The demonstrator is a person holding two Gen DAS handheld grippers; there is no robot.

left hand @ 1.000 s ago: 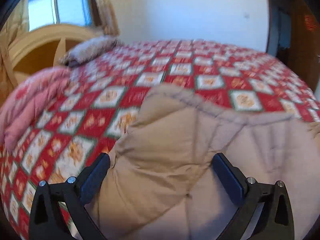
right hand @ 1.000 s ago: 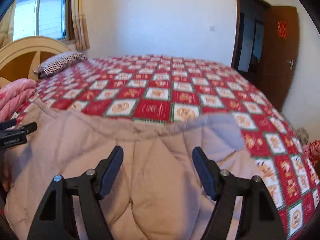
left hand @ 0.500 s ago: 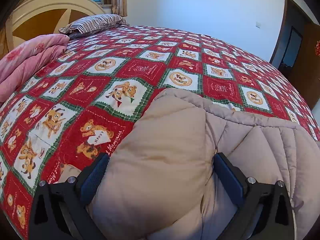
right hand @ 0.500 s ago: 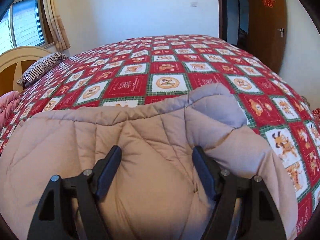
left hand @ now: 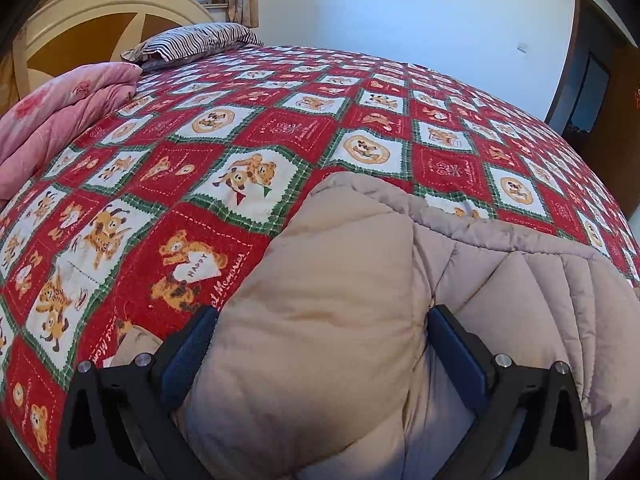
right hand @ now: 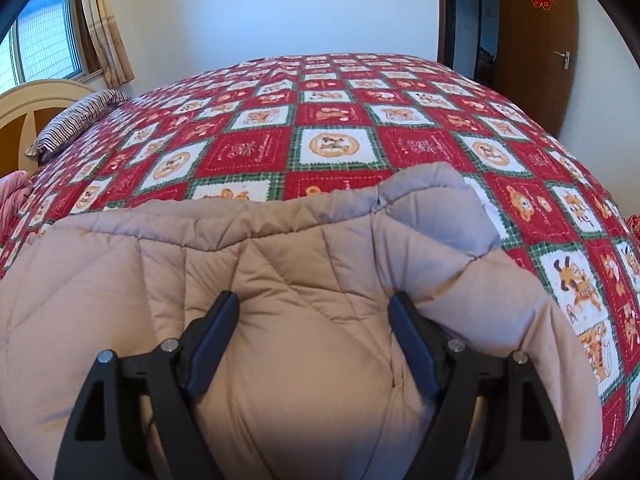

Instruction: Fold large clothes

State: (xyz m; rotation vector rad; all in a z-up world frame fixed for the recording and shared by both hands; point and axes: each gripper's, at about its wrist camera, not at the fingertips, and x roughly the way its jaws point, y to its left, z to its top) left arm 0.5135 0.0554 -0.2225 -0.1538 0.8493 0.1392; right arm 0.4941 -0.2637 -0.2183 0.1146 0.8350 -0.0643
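The padded beige coat (left hand: 344, 280) lies on the bed (left hand: 248, 136), over the red patchwork bedspread near its close edge, and a bulky fold of it sits between the jaws of each gripper; the step in hand looks like laying a folded half down and letting it go. The right gripper (right hand: 314, 322) has its jaws opening around a puffed mound of the coat (right hand: 304, 280), the pads beside the fabric and seemingly no longer pinching it; the left gripper (left hand: 320, 334) stands wide with padding bulging between its pads, and I cannot tell whether it presses or merely straddles. Both grippers tilt steeply down toward the bed. Next, I judge, both must lift clear without dragging the fold, then find a fresh edge.
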